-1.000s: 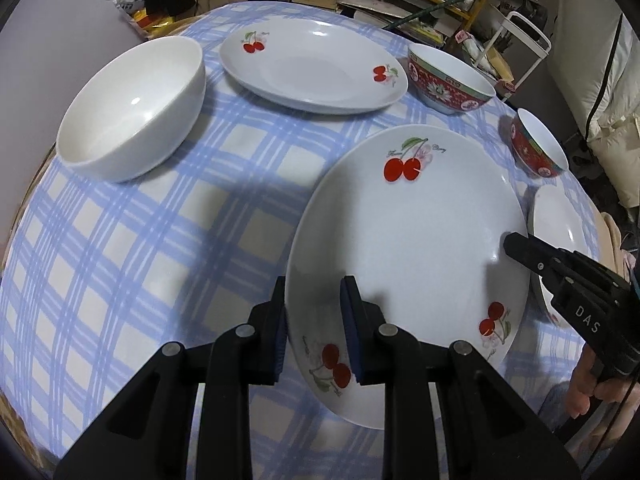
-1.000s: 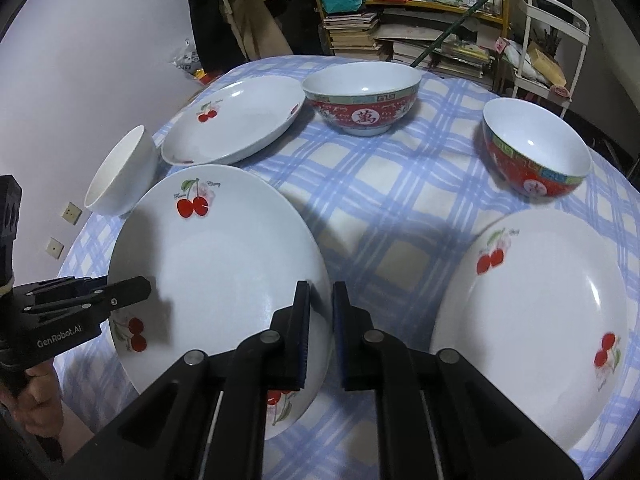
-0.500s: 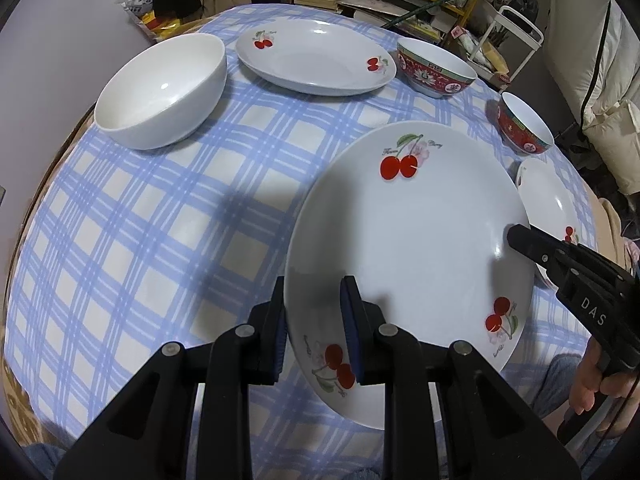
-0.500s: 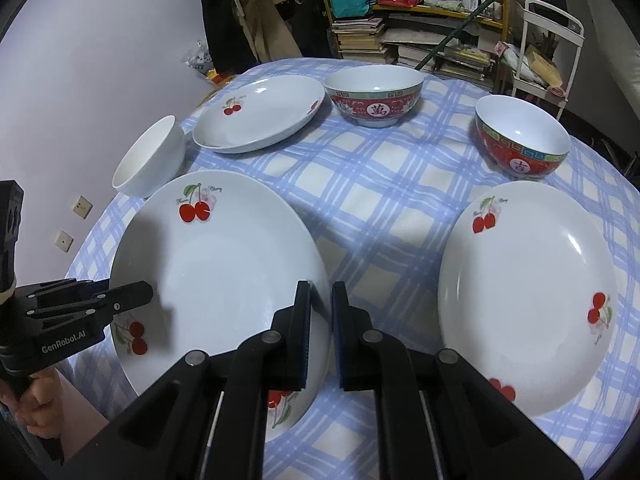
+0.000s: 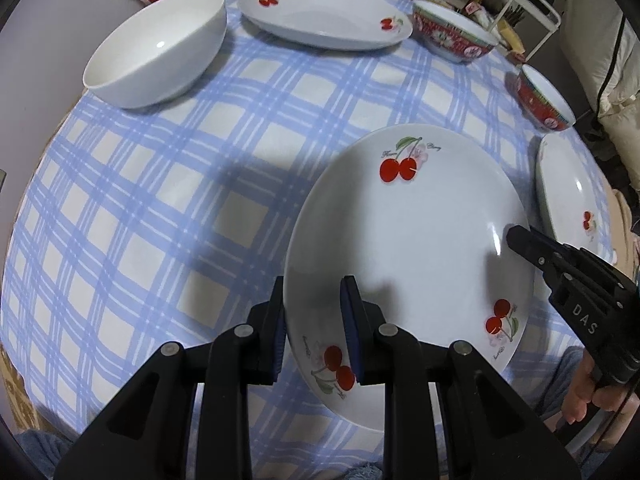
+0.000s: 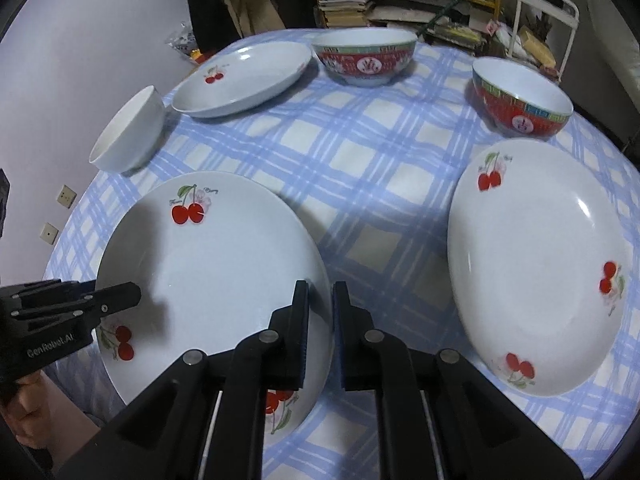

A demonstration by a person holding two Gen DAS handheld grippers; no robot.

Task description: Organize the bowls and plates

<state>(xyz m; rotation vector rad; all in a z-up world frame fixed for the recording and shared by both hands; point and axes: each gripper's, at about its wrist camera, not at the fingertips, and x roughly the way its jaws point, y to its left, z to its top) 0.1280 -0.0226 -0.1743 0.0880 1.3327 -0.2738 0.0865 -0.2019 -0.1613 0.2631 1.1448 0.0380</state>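
A white cherry plate (image 5: 404,248) is held off the checked tablecloth (image 5: 160,184) by both grippers. My left gripper (image 5: 316,320) is shut on its left rim; it shows at the left of the right wrist view (image 6: 120,296). My right gripper (image 6: 321,320) is shut on the plate's (image 6: 208,272) right rim; it shows at the right of the left wrist view (image 5: 516,238). A second cherry plate (image 6: 536,264) lies to the right and a third (image 6: 244,76) at the back. A white bowl (image 6: 128,136) and two red bowls (image 6: 364,60) (image 6: 520,96) stand on the table.
The round table's edge drops off close in front of both grippers. Behind the table are a cluttered shelf with books (image 6: 360,4), a white metal rack (image 6: 548,20) and a pale wall (image 6: 80,40) at the left.
Both grippers have lifted the near cherry plate and carried it up and back toward me. The other dishes have not moved.
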